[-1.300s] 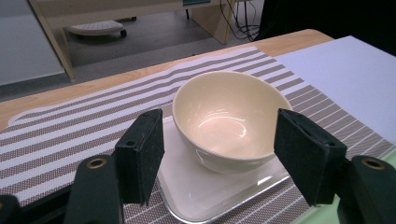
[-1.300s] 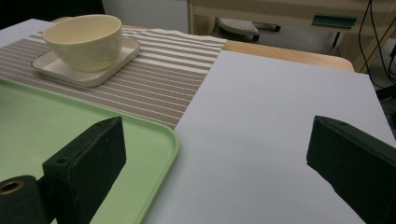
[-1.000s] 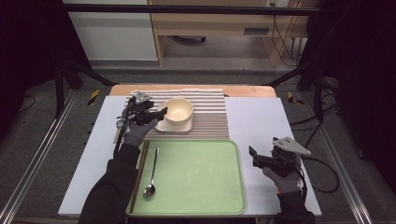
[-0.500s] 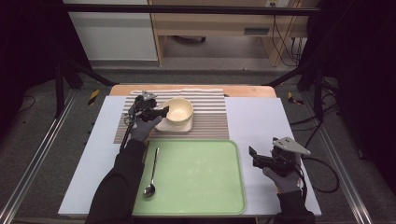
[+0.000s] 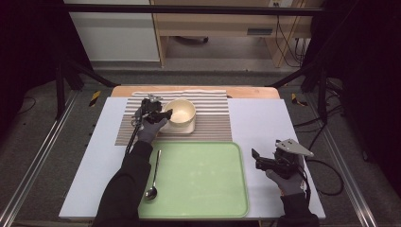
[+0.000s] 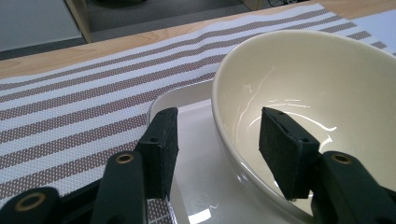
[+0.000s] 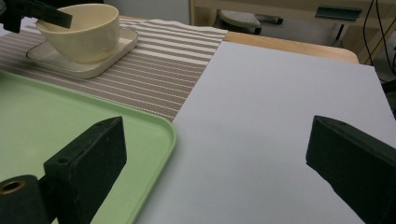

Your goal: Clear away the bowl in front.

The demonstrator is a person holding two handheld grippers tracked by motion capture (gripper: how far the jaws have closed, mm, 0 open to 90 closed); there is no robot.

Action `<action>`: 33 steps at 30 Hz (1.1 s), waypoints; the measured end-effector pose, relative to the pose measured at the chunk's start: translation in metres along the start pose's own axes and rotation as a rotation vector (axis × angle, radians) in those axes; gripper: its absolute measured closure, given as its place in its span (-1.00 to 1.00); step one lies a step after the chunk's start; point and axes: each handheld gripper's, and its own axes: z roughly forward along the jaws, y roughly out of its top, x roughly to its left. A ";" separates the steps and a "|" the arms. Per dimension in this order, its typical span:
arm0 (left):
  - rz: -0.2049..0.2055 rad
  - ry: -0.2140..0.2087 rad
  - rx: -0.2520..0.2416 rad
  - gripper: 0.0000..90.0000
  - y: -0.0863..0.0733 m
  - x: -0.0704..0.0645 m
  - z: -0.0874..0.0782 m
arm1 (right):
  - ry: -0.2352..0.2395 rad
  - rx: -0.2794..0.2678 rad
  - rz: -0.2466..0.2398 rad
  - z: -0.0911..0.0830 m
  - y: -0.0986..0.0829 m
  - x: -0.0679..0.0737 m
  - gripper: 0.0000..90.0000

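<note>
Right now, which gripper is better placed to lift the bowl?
Left. The left gripper is open with one jaw inside and one outside the rim of the bowl, ready to close. The right gripper sits open beside the green tray, far from the bowl.

The left gripper [image 5: 165, 115] reaches forward on an outstretched arm, its fingers [image 6: 161, 140] parted. The right gripper [image 5: 255, 158] sits low near the person, fingers [image 7: 91, 158] spread wide apart.
</note>
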 end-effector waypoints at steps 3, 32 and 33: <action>-0.013 0.008 0.008 0.18 -0.001 -0.002 0.003 | -0.002 -0.001 0.003 0.000 0.000 -0.001 -0.88; -0.119 0.025 0.013 0.83 0.007 -0.008 -0.003 | -0.005 0.000 0.003 0.000 0.000 -0.001 -0.88; -0.110 0.029 0.012 0.83 0.007 -0.009 -0.004 | -0.006 0.001 0.005 0.000 0.000 -0.001 -0.88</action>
